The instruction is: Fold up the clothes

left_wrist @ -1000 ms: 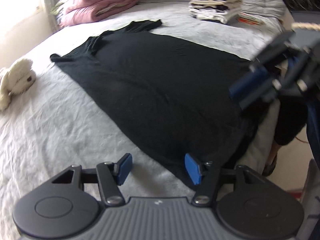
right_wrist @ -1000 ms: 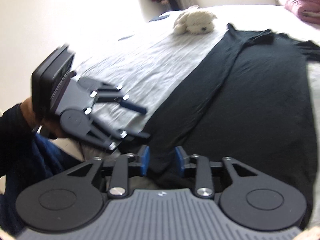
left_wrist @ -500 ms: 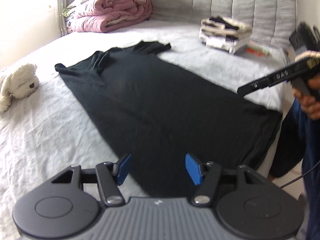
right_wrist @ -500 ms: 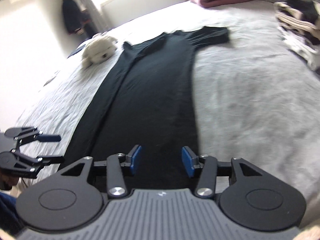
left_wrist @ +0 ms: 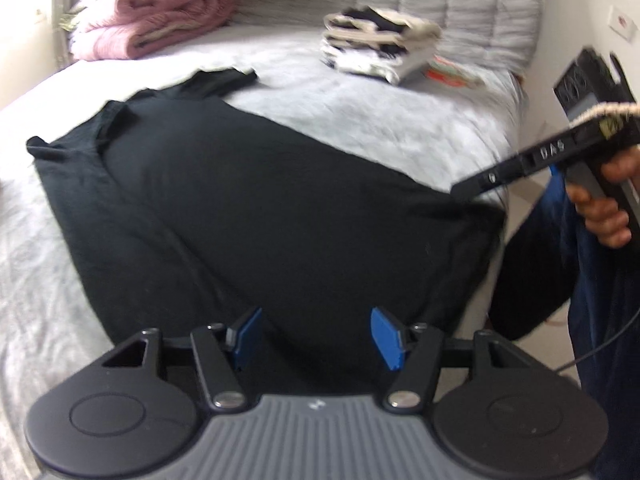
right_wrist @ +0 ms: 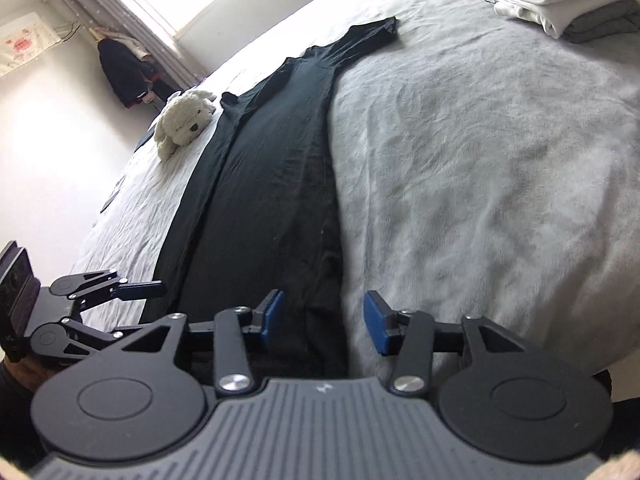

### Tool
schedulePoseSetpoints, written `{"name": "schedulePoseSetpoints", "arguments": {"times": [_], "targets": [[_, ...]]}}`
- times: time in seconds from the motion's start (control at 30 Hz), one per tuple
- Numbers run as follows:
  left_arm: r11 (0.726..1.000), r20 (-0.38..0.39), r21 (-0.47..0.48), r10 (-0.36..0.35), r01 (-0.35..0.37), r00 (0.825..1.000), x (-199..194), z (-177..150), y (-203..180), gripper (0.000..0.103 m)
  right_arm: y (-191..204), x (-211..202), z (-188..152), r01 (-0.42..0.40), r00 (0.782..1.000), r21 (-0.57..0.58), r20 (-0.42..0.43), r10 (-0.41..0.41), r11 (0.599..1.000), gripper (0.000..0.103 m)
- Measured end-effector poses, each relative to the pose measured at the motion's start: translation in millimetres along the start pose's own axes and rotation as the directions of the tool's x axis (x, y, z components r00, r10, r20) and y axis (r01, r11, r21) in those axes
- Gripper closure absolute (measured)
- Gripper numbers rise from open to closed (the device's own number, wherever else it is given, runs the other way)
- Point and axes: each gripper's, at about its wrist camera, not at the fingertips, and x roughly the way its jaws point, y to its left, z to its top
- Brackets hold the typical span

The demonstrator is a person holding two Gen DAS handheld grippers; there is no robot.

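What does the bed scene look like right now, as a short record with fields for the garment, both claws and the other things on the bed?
garment: black dress spread flat on the grey bedspread, hem at the near edge, one side folded in lengthwise
left claw: open, empty, over the hem
right claw: open, empty, over the hem's right edge
stack: folded clothes near the headboard
blanket: pink, rolled, far left corner
toy: white plush dog left of the dress

There were one black dress (left_wrist: pixel 256 208) spread on the bed, one white plush dog (right_wrist: pixel 184 122) at its left, one folded pink blanket (left_wrist: pixel 156 16) far left, one clothes stack (left_wrist: pixel 380 46) far right, and two grippers (left_wrist: pixel 316 336) (right_wrist: pixel 320 320).
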Motion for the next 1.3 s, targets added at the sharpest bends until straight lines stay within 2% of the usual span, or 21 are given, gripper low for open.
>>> {"name": "schedulePoseSetpoints", "arguments": {"times": [0.03, 0.07, 0.1, 0.13, 0.27, 0.47, 0.6, 0.87, 1.07, 1.1, 1.23, 1.3], "targets": [[1.0, -0.009, 0.002, -0.006, 0.006, 1.0, 2.6, -0.5, -1.8, 0.042, 2.0, -0.2, -1.1, -0.002, 1.0, -0.01, 0.002, 0.002, 1.0, 0.061], [1.0, -0.015, 0.003, -0.009, 0.009, 1.0, 4.8, -0.6, -3.4, 0.042, 4.1, 0.3, -1.3, 0.001, 1.0, -0.02, 0.008, 0.0, 1.0, 0.07], [1.0, -0.018, 0.004, -0.012, 0.012, 1.0, 6.5, -0.6, -4.8, 0.041, 6.3, 0.7, -1.5, 0.003, 1.0, -0.03, 0.014, -0.003, 1.0, 0.084], [1.0, -0.016, 0.001, -0.016, 0.016, 1.0, 6.6, -0.7, -5.4, 0.041, 8.4, 1.2, -1.6, 0.006, 1.0, -0.041, 0.02, -0.005, 0.999, 0.089], [0.998, 0.001, -0.04, -0.05, 0.05, 0.999, 3.9, -4.4, -2.4, 0.041, 17.0, 2.9, -2.2, 0.018, 0.999, -0.081, 0.043, -0.014, 0.997, 0.092], [0.992, 0.018, -0.086, -0.091, 0.092, 0.996, 2.9, -4.3, 0.7, 0.041, 32.3, 2.3, -0.6, 0.005, 0.996, -0.121, 0.089, 0.006, 0.993, 0.092], [0.983, 0.047, -0.142, -0.112, 0.118, 0.993, -0.5, -2.2, 8.0, 0.041, 53.8, 8.2, -3.7, 0.031, 0.993, -0.218, 0.117, -0.005, 0.976, 0.092], [0.921, 0.123, -0.329, -0.18, 0.211, 0.976, -3.5, -0.4, 32.0, 0.043, 78.8, 32.1, -10.3, 0.008, 0.997, -0.258, 0.081, 0.014, 0.966, 0.092], [0.905, 0.141, -0.366, -0.175, 0.215, 0.974, -2.1, 4.9, 36.7, 0.043, 86.3, 38.1, -13.4, 0.015, 0.997, -0.288, 0.073, 0.007, 0.957, 0.09], [0.906, 0.142, -0.366, -0.174, 0.215, 0.974, -0.9, 6.5, 36.3, 0.043, 87.5, 39.1, -13.9, 0.016, 0.997, -0.294, 0.072, 0.006, 0.956, 0.084], [0.915, 0.135, -0.331, -0.195, 0.23, 0.971, 7.0, 15.6, 25.8, 0.043, 73.5, 30.9, -7.6, 0.037, 0.995, -0.228, 0.099, -0.015, 0.973, 0.081], [0.921, 0.137, -0.301, -0.216, 0.248, 0.967, 11.7, 21.1, 16.8, 0.043, 63.3, 26.5, -2.4, 0.051, 0.993, -0.174, 0.114, -0.031, 0.983, 0.061]]}}
